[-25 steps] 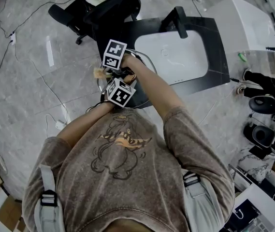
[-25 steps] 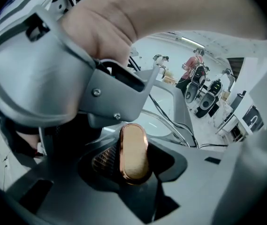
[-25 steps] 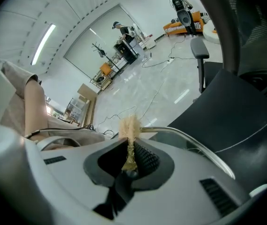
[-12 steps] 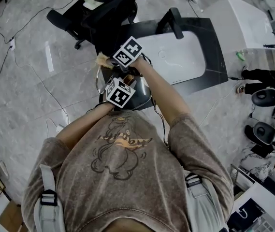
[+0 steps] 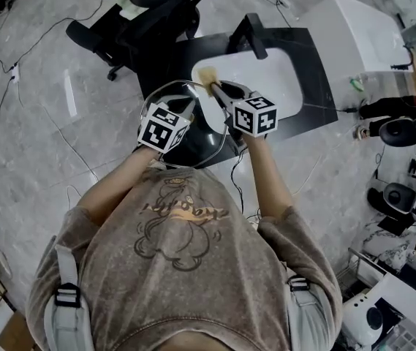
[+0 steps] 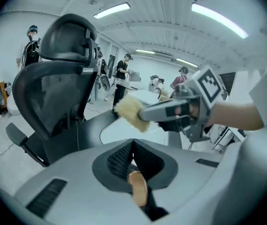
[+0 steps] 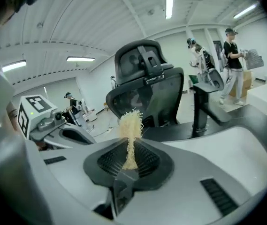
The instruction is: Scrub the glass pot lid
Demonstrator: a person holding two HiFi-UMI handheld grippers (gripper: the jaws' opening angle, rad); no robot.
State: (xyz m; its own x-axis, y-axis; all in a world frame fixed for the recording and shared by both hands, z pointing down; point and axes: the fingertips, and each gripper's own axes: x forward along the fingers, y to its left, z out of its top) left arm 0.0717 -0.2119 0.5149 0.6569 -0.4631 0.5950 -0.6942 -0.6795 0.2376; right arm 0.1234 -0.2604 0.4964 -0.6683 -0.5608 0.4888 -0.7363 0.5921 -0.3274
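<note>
The glass pot lid (image 5: 202, 136) hangs tilted over the black counter's near left corner, its round rim circling my left gripper (image 5: 182, 113). In the left gripper view the jaws (image 6: 133, 149) are shut, with a brown rounded piece (image 6: 138, 187) caught in their throat; it looks like the lid's knob. My right gripper (image 5: 221, 90) is shut on a straw-coloured scrubber (image 5: 208, 75), held above the white basin, apart from the lid. The scrubber (image 7: 131, 123) sticks up from the pressed jaws (image 7: 130, 154). It also shows in the left gripper view as a pale tuft (image 6: 129, 112).
A white sink basin (image 5: 273, 75) is set in a black counter (image 5: 321, 64) with a black faucet (image 5: 250, 29). A black office chair (image 5: 156, 6) stands behind the counter's left end. Cables trail on the grey floor (image 5: 39, 108). People stand far off in the room.
The right gripper has swung with the scrubber from the left, over the lid, to the right above the basin. The left gripper has shifted left, so the two now stand apart.
</note>
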